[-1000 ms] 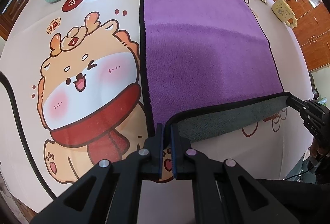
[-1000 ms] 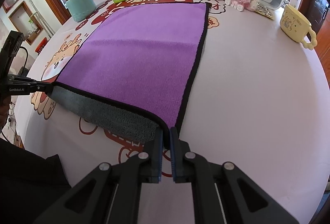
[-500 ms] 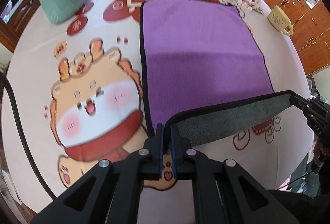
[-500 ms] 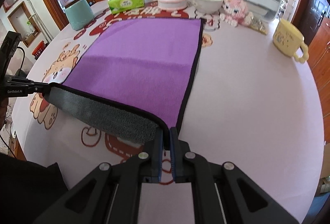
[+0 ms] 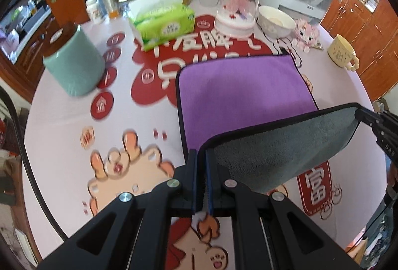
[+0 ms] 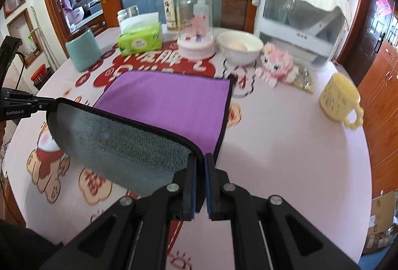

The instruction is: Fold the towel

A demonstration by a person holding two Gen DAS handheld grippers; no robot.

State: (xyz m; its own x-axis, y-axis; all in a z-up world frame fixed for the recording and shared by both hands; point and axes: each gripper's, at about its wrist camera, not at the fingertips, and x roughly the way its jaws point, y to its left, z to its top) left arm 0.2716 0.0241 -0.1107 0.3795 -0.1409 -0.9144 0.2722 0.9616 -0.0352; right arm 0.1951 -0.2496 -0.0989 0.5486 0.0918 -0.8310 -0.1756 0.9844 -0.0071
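A purple towel (image 5: 238,88) with a grey underside and black trim lies on the round table, its far part flat. My left gripper (image 5: 202,158) is shut on the near left corner. My right gripper (image 6: 201,160) is shut on the near right corner. Both hold the near edge lifted above the table, so the grey underside (image 6: 119,143) faces me and hangs in a curve over the purple part (image 6: 169,101). The right gripper shows at the right of the left wrist view (image 5: 373,118); the left gripper shows at the left of the right wrist view (image 6: 29,103).
Beyond the towel's far edge stand a green tissue pack (image 5: 161,23), a glass dome on a pink base (image 5: 236,6), a white bowl (image 5: 273,21) and a pink toy (image 5: 306,33). A teal cup (image 5: 74,66) stands left, a yellow mug (image 6: 340,98) right.
Both grippers have risen and moved forward with the towel's near edge. More grey underside shows and less of the purple top is uncovered.
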